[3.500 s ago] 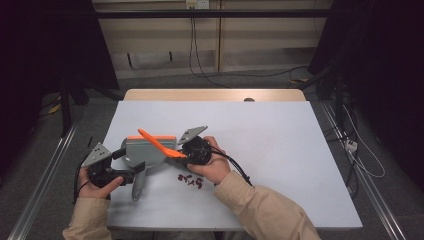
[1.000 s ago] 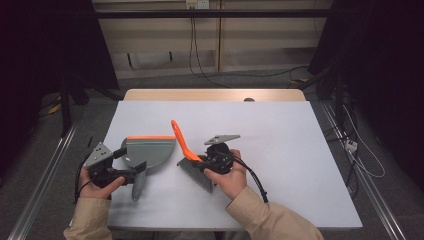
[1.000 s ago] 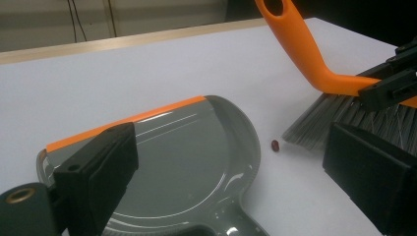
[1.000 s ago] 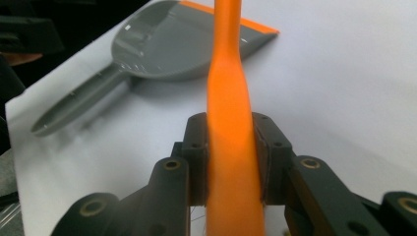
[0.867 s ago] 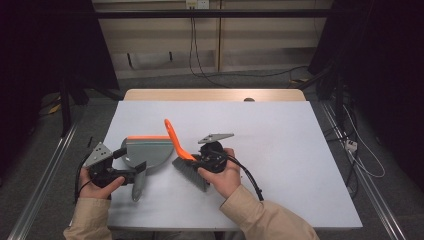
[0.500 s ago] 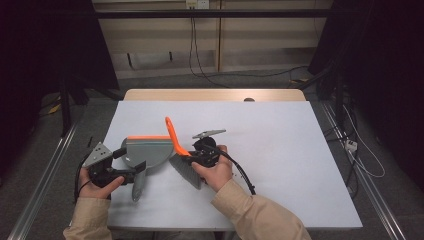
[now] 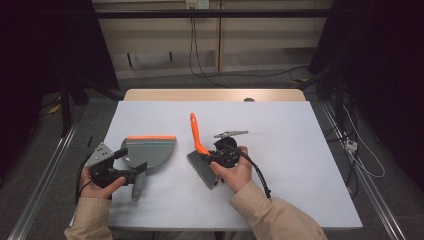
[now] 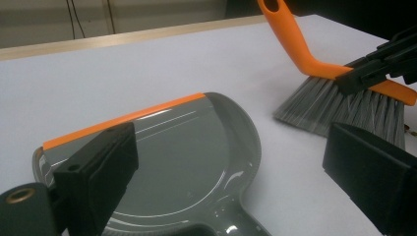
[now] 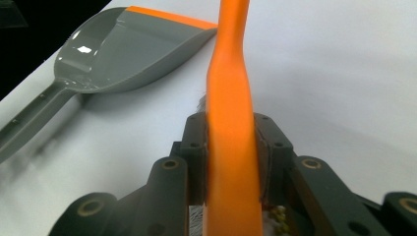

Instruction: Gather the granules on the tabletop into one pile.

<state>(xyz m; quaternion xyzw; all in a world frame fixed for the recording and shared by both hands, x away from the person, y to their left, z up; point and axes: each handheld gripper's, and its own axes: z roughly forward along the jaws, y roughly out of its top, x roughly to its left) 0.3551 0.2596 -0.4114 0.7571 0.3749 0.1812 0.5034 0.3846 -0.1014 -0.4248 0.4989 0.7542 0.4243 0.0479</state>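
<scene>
Hand brush (image 7: 200, 150), orange handle, grey bristles: clamped at the handle between the fingers of the right gripper (image 7: 220, 152), bristles down on the white bench (image 7: 300, 150), handle raised and pointing away from the person, likely so as to sweep towards the pan. Dustpan (image 7: 150, 152), grey with orange lip: flat on the bench left of the brush, handle towards the person. Left gripper (image 7: 131, 172): fingers wide apart, low over the pan's handle end; contact cannot be told. Both forearms low, hands near the bench's near edge.
</scene>
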